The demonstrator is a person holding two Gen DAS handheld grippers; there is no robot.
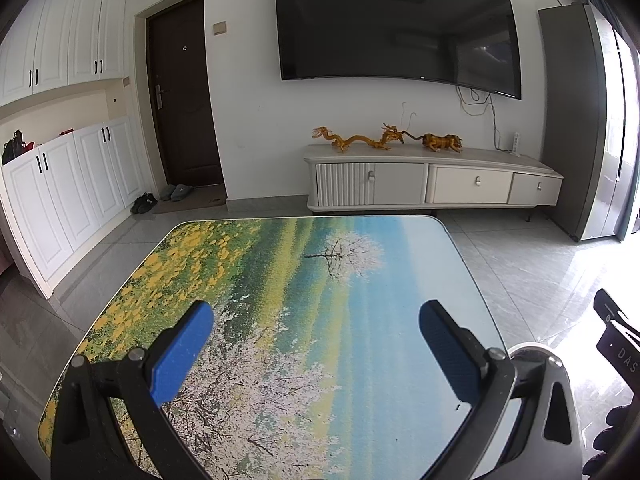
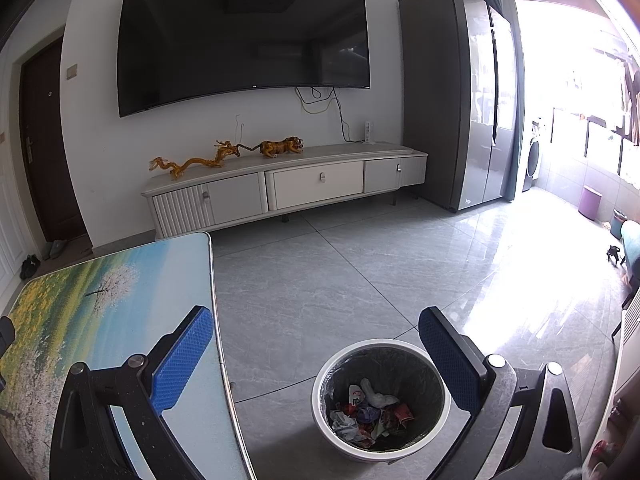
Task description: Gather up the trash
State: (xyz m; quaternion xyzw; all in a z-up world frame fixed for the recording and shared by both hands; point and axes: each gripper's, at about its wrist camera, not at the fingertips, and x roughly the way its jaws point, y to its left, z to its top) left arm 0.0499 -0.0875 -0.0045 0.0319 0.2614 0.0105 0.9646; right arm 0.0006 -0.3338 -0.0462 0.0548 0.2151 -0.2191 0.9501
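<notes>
One table [image 1: 304, 280] with a printed landscape top is seen under the left gripper [image 1: 316, 356], whose two blue fingers are spread apart with nothing between them. The right gripper [image 2: 316, 360] is likewise held apart above one white bin [image 2: 320, 404] on the floor, in which perhaps six crumpled trash pieces [image 2: 370, 410] lie.

The trash bin [image 1: 538, 354] shows only a rim sliver behind the left gripper [image 1: 316, 354].
</notes>
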